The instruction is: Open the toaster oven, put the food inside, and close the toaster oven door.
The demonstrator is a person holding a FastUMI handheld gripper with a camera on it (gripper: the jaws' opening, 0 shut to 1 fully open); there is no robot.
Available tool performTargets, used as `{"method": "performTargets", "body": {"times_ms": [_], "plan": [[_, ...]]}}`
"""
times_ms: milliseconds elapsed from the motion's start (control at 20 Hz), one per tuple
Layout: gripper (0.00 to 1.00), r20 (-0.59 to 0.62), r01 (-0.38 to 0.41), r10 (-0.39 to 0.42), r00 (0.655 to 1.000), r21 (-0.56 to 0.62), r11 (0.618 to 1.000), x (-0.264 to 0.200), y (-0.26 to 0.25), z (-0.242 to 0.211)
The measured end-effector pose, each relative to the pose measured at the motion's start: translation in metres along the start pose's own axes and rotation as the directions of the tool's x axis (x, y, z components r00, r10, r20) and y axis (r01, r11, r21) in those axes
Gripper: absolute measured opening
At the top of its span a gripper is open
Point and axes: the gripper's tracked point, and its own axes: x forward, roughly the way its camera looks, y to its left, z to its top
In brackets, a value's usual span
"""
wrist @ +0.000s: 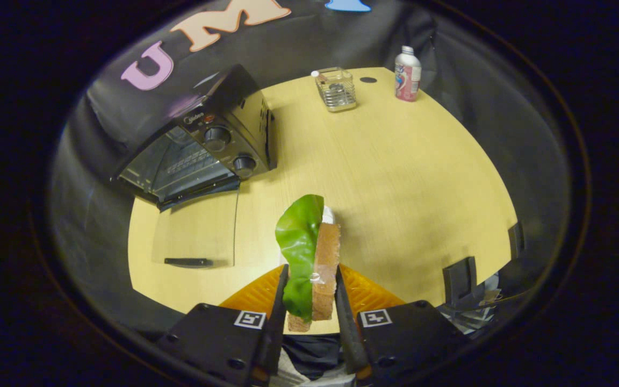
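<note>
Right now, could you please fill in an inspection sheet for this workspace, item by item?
Surface: light wooden table, mostly bare.
Job's things: toaster oven at the far side, its glass door folded down flat onto the table; sandwich of bread and green lettuce held on edge.
Clutter: clear glass holder and a bottle stand beyond the sandwich, apart from the oven.
Grippers: gripper shut on the sandwich, one finger pressing each side.
Cables: nothing seen.
Surroundings: black cloth wall behind the table; dark brackets at the near table edge.
</note>
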Motion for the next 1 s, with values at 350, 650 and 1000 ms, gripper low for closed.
{"method": "performTargets", "body": {"times_ms": [350,650,1000], "plan": [[0.35,0.022,0.020,-0.022,1.000,0.079,0.997,-0.004,-0.006,-0.004],[0.30,0.090,-0.075,0.065,0.994,0.106,0.992,-0.034,0.017,0.008],[0.30,0.269,-0.328,0.287,0.919,0.121,0.937,-0.078,0.081,0.027]]}}
